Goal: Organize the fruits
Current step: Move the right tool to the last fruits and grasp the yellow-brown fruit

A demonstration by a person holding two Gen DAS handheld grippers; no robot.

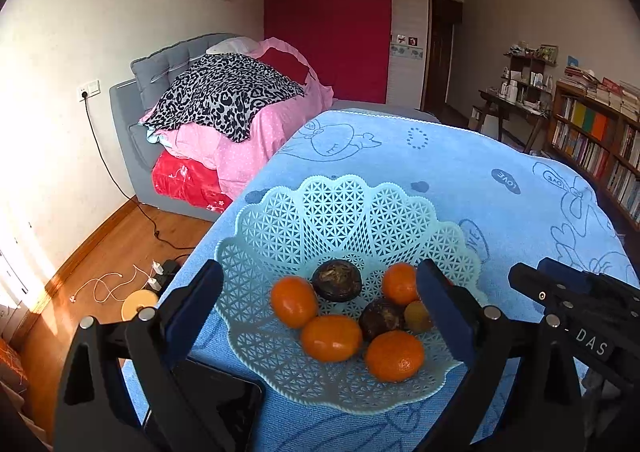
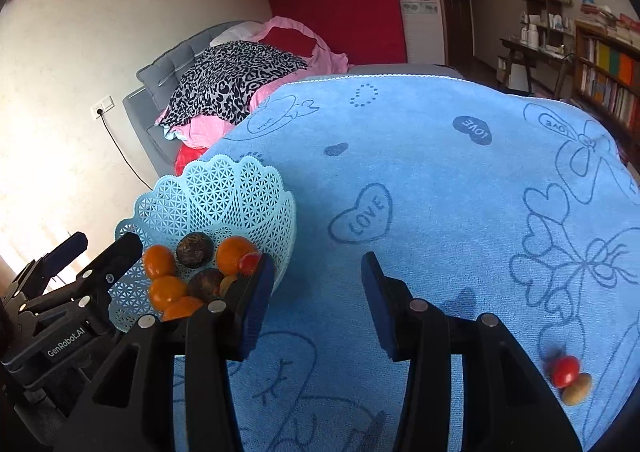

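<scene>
Both grippers gape empty: left gripper point(image 1: 320, 292) marked "GenRobot.AI"; right gripper point(image 2: 318, 272) "DAS"; towel point(image 2: 440, 172) reads "LOVE".

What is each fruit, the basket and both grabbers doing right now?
Basket: upright on the blue cloth, holding fruit.
Oranges: four, in the basket.
Dark round fruits: two, in the basket.
Red tomato: loose on the cloth, touching a small brown fruit.
Left gripper: open, empty.
Right gripper: open, empty.
</scene>
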